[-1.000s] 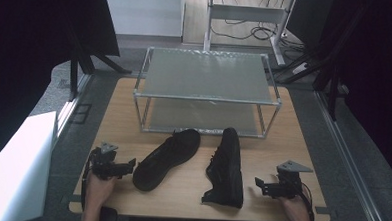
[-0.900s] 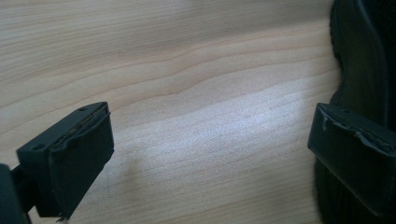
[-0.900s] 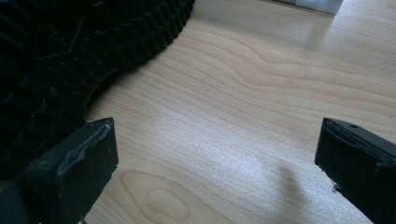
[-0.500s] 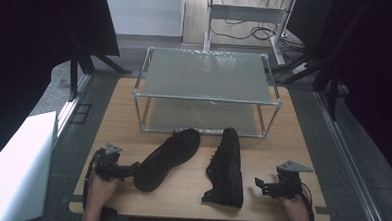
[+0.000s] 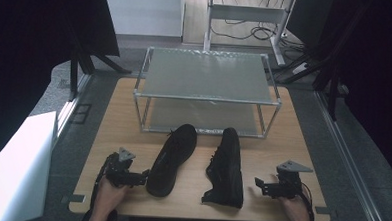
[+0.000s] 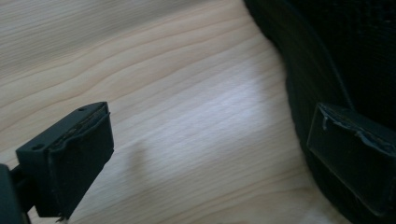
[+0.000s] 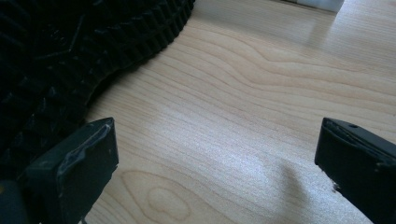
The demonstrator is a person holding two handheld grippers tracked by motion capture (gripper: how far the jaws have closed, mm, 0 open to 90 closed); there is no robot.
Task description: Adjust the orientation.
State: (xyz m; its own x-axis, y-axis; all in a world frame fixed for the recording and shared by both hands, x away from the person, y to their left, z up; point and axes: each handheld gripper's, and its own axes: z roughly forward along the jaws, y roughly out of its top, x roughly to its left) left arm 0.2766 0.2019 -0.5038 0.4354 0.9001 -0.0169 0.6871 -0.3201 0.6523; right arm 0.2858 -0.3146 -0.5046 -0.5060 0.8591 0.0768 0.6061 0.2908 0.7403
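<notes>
The 2-tier metal rack (image 5: 207,97) stands at the far side of the wooden table (image 5: 110,132), ahead of both grippers, and both of its shelves are bare (the lower one is partly in shadow). There are 2 black shoes on the table between the grippers, 1 rack and 2 grippers. The left gripper (image 5: 142,177) is released, its jaws spread wide, with nothing clasped between them; it sits low at the near edge of the table, and its tips point toward the left shoe (image 5: 173,157), which lies just beside it on its inner side, upright on its sole with the toe toward the rack. In the left gripper view that shoe's heel (image 6: 336,70) fills the area ahead of one jaw and seems to touch or nearly touch it, while the other jaw hangs over bare wood. The right gripper (image 5: 259,186) is likewise released, jaws far apart, empty, near the table's front edge. The right shoe (image 5: 227,167) lies on its side just inward of it, apart from its tips, sole turned toward this gripper; in the right gripper view the ridged sole (image 7: 60,51) lies beyond one jaw, and bare wood shows between the 2 jaws.
</notes>
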